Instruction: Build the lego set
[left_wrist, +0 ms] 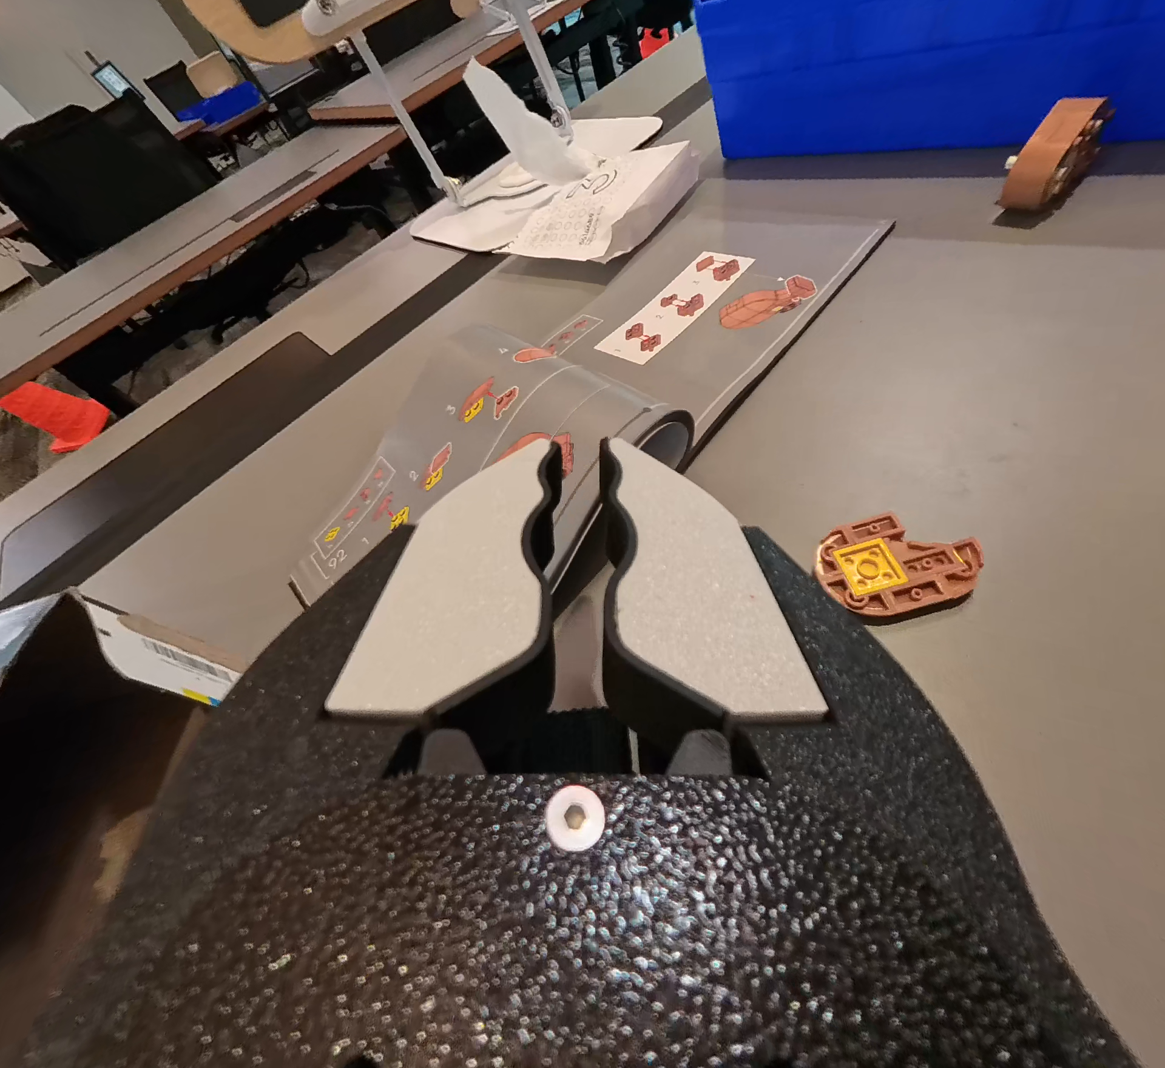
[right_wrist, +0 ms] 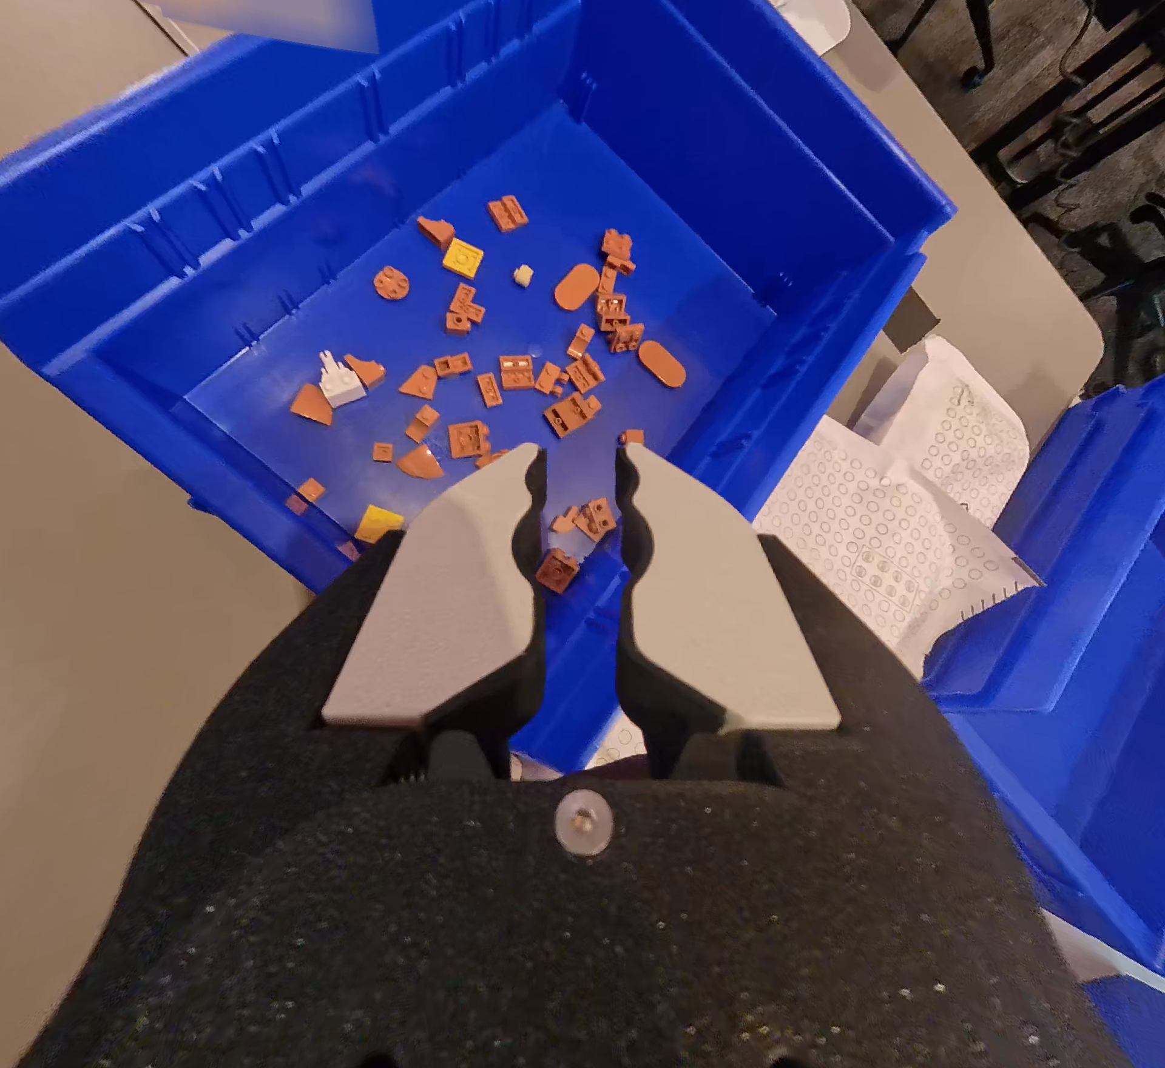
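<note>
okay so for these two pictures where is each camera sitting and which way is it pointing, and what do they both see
Left wrist view: rides the left gripper, low over the grey table, facing a curled instruction booklet; its own two fingers show, slightly apart with nothing between them.
Right wrist view: rides the right gripper, looking steeply down into a blue bin of small brown bricks; its fingers show apart, holding nothing.
Shared: a blue bin, the grey table and white dotted paper bags appear in both.

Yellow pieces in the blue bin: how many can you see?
2. One yellow square plate lies at the far side of the blue bin, among the brown pieces. A second yellow piece sits at the near wall, partly hidden by the right gripper, which may hide others.
</note>
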`<state>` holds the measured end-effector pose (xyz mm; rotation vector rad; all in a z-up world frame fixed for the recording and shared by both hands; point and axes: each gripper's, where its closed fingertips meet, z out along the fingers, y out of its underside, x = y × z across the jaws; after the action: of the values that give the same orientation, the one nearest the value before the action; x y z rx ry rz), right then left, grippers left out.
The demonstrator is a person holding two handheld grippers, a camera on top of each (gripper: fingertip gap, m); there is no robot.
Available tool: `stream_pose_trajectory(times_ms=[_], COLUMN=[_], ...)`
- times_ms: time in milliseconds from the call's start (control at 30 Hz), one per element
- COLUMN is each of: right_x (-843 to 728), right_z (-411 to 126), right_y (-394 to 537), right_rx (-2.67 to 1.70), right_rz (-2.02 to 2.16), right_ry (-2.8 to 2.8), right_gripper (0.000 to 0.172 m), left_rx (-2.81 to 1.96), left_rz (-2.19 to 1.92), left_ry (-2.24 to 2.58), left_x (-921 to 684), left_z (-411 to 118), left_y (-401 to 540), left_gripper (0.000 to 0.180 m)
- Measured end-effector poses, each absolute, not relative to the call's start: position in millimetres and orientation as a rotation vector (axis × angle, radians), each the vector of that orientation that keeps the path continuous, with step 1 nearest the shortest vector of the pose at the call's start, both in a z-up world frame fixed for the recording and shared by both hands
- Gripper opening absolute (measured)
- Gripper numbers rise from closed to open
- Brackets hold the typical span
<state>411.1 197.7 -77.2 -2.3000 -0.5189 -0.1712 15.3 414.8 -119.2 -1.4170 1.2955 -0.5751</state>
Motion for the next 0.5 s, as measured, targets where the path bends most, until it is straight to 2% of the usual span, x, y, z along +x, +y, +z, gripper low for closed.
stream_pose_trajectory(times_ms=[500], right_x=[410.1], right_z=[-101.3], right_y=[188.9], right_rx=[-2.417], right_rz=[-0.289], right_ry=[-0.733], right_gripper=[0.019], left_rx=[-1.401], left_rz=[-0.568], left_ry=[1.308], left_x=[16.1], left_z=[-119.3], left_y=[412.9], left_gripper=[0.011])
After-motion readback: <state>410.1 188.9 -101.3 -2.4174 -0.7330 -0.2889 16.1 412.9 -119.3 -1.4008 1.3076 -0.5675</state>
